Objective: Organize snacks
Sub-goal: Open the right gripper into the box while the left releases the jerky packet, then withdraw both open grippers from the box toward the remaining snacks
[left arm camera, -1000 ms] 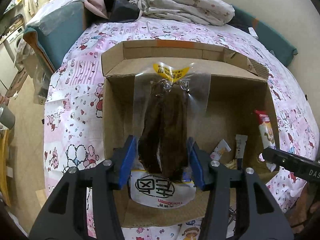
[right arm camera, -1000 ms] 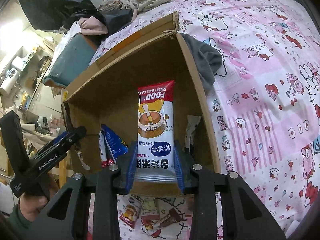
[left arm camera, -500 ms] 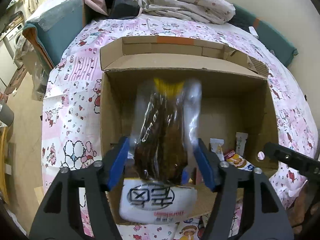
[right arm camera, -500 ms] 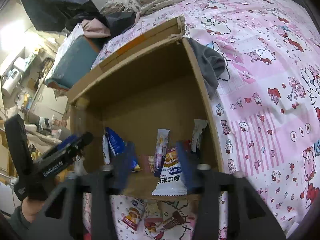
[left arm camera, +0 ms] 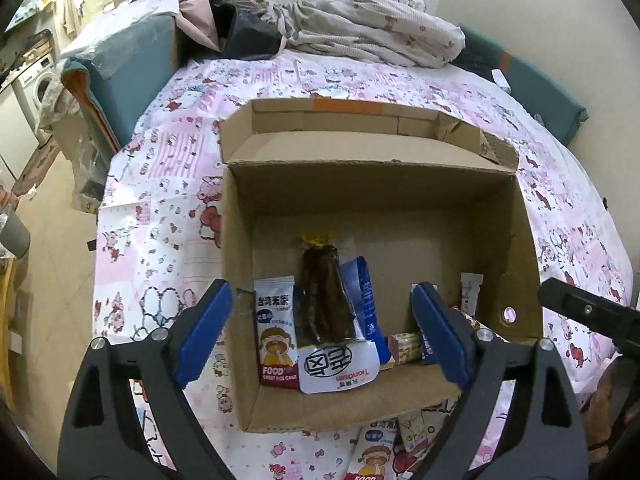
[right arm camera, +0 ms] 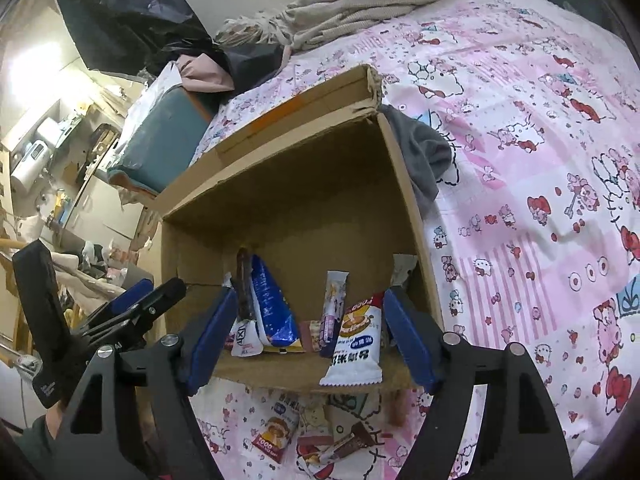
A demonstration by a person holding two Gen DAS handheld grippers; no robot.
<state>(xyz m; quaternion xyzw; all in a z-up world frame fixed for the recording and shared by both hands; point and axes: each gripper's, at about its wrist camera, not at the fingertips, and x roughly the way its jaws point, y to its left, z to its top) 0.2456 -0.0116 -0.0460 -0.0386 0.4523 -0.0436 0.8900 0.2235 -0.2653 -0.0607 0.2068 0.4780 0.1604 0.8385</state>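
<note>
Clearly the sorting is partway done: from the left wrist view, the cardboard box (left arm camera: 372, 200) on the bed (left arm camera: 168, 184) already holds several snacks along its near wall, among them a clear pack of dark dried strips (left arm camera: 324, 296), a white rice cake packet (left arm camera: 277, 332), a blue packet (left arm camera: 366, 296) and a white pouch with black lettering (left arm camera: 340, 366). The left claw (left arm camera: 320, 334) stands wide with its jaws opening, nothing pressed between the blue pads; the dark pack sits inside the box, below and between the jaws but apart from both. A few packets (left arm camera: 376, 452) lie outside the box on the bedspread by its near side, so I judge there is more to gather. From the right wrist view, the same box shows the blue packet (right arm camera: 274, 304), a slim stick packet (right arm camera: 334, 300) and another rice cake packet (right arm camera: 356, 344) leaning over the near wall, its lower end hanging outside the edge. The right claw (right arm camera: 310, 338) is also spread and opening, gripping nothing; that rice cake packet rests between its pads, nearer the right one, and whether it touches that pad I cannot tell. Loose snacks (right arm camera: 304, 436) on the bedspread just below the box are still to be placed, and the leaning packet looks likely to need a nudge inward.
</note>
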